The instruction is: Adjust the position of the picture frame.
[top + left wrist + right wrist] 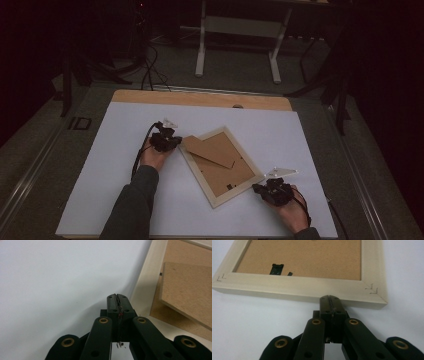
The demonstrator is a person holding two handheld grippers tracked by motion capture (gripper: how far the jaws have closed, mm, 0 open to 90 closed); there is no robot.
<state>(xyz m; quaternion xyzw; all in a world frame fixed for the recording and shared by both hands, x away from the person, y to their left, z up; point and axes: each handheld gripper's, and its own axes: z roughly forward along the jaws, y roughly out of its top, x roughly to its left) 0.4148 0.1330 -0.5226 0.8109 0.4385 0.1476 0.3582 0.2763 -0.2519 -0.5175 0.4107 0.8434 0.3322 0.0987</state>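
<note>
A pale wooden picture frame [218, 167] lies face down and askew on the white table top [125, 150]. Its brown backing board [220, 172] faces up, with a brown stand flap [210, 148] lying over it. My left gripper [176, 142] is shut and empty, beside the frame's far left corner. In the left gripper view the closed tips [117, 299] rest next to the frame's edge [147, 287] and the flap [190, 290]. My right gripper [256, 188] is shut with nothing in it. Its tips [329, 300] sit right at the frame's outer rail [294, 288]; contact cannot be told.
A small black clip [276, 269] sits on the backing board [307, 255] near the rail. A wooden strip [200, 98] edges the table's far side. Beyond it stand a white table base [237, 30] and cables on the dark floor.
</note>
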